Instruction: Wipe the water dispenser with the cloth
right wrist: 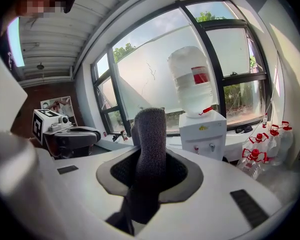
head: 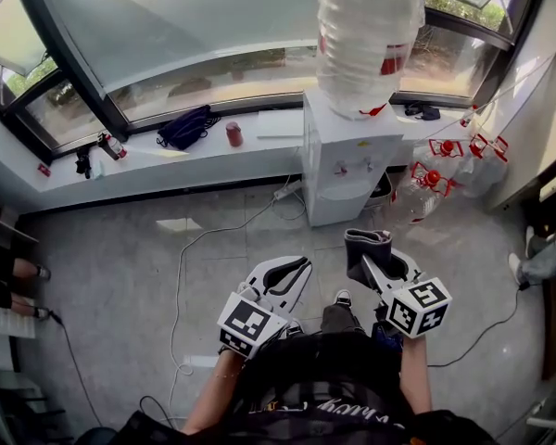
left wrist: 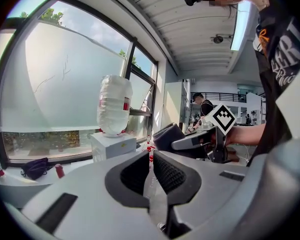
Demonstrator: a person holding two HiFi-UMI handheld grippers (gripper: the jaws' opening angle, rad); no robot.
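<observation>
The right gripper (right wrist: 149,170) clamps a dark grey, nubbly cloth (right wrist: 151,129), folded and standing upright. The left gripper (left wrist: 151,173) has its jaws together, empty. The white water dispenser (head: 343,170) stands far ahead against the window ledge (head: 167,160), with a clear bottle (head: 366,35) inverted on top.

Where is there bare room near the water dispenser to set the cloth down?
The sill between the dark bag and the small bottles is bare, as is the floor left of the white cable. Right of the water dispenser the jugs crowd the floor. The right gripper holds the cloth.
</observation>
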